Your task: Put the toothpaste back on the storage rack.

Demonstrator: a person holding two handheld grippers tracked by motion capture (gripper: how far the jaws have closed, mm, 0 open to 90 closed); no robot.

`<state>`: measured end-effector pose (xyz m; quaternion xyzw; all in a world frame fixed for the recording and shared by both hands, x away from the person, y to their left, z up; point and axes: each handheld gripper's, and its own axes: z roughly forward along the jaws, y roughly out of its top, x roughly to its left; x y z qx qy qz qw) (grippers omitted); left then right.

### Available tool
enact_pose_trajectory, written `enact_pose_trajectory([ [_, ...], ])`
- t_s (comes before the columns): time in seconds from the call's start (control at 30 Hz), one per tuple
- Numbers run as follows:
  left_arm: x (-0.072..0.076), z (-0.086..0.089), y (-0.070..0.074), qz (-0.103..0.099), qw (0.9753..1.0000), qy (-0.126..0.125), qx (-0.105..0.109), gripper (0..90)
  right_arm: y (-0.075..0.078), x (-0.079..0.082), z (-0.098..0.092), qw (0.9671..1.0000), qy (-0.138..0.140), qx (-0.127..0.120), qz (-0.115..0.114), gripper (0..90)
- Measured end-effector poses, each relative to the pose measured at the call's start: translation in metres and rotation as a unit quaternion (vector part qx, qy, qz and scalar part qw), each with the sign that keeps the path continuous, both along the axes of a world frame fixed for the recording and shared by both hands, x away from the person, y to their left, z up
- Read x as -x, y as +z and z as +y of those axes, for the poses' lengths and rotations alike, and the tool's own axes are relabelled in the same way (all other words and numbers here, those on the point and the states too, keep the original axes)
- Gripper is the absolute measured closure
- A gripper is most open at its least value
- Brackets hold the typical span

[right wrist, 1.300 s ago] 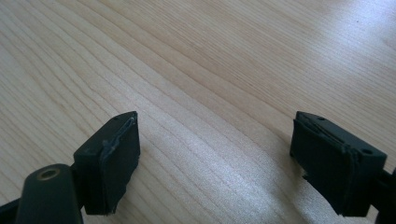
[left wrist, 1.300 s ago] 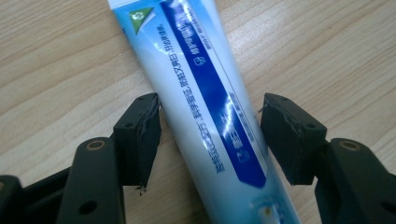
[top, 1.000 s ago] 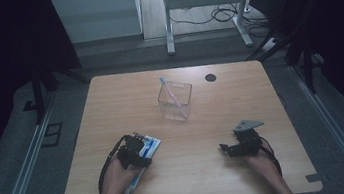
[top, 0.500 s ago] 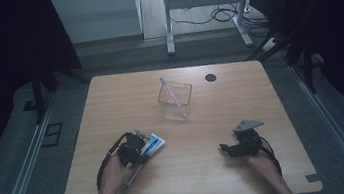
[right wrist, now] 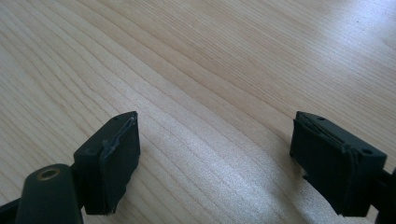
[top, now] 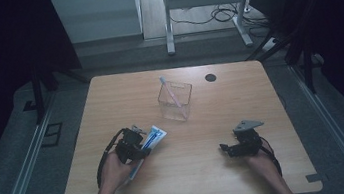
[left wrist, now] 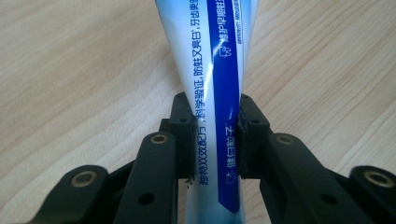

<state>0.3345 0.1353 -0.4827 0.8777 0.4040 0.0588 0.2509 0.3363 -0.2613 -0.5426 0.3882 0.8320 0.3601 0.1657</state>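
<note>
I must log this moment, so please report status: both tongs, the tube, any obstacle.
Left tongs shut on blue-and-white toothpaste tube. Right tongs open, holding nothing, above wooden table. Clear plastic box ahead, path free.

The toothpaste tube (left wrist: 215, 93) I hold is white with a broad blue band down one face and lines of small Chinese print along its length. My left gripper's (left wrist: 215, 140) pads pinch it across its width, and it runs straight away from me over the wooden table. From above, the tube (top: 151, 139) lies at the table's near left, its flat end angled toward the far right.
</note>
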Motion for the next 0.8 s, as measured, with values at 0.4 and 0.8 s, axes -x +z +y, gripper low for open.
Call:
enact_pose_trajectory([
  [0.4,-0.005,-0.002,0.016,-0.026,0.9991,-0.007,0.031,72.7,0.000,0.000,0.000,1.0000,0.000,0.000,0.000,16.2],
  [0.8,-0.015,-0.012,0.039,-0.058,0.9969,-0.010,0.052,72.7,0.000,0.000,0.000,1.0000,0.000,0.000,0.001,16.2],
])
